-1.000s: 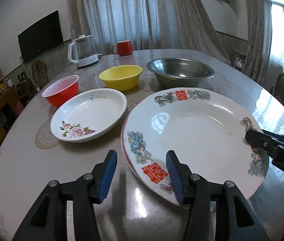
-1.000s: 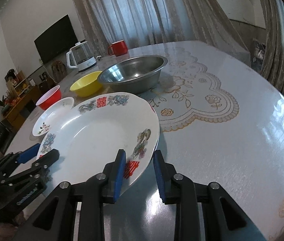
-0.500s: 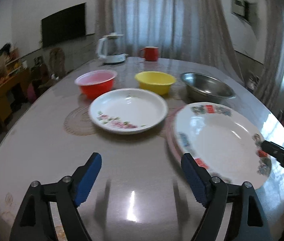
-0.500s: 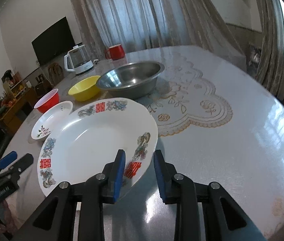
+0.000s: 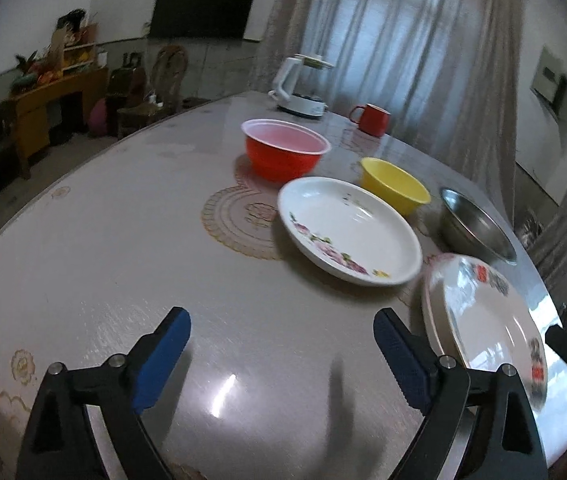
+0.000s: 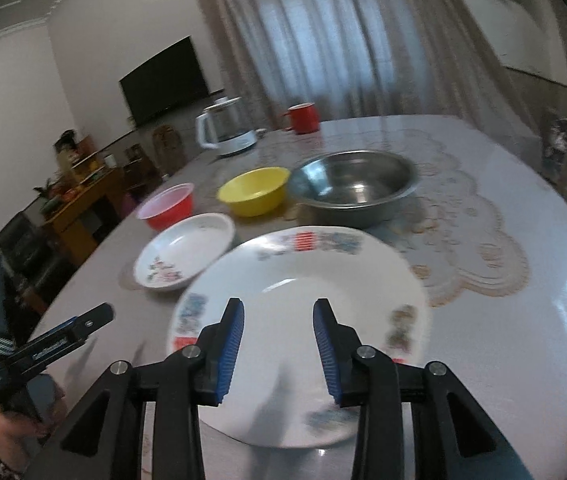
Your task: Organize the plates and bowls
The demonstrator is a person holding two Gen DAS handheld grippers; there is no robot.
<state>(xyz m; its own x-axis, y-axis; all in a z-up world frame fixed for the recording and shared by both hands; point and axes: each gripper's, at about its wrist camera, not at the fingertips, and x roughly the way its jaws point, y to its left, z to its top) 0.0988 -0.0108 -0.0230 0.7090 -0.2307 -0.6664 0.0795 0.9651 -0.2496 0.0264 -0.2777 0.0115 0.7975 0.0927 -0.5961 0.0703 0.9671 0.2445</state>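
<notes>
Right wrist view shows the large patterned plate (image 6: 303, 312) lying on the table (image 6: 523, 320) beneath the right gripper (image 6: 277, 344), whose jaws are opening with nothing pinched; by my reading this plate is placed. Smaller pieces remain unsorted: steel bowl (image 6: 353, 188), floral plate (image 5: 347, 230), red bowl (image 5: 283, 154), yellow bowl (image 5: 395, 184); the left gripper (image 5: 281, 360) is opening wide, empty, over bare tabletop.

Pale curtains (image 5: 403, 60) filter daylight beside a wall-mounted television (image 5: 203, 8) and wooden cabinet (image 5: 55, 96).
</notes>
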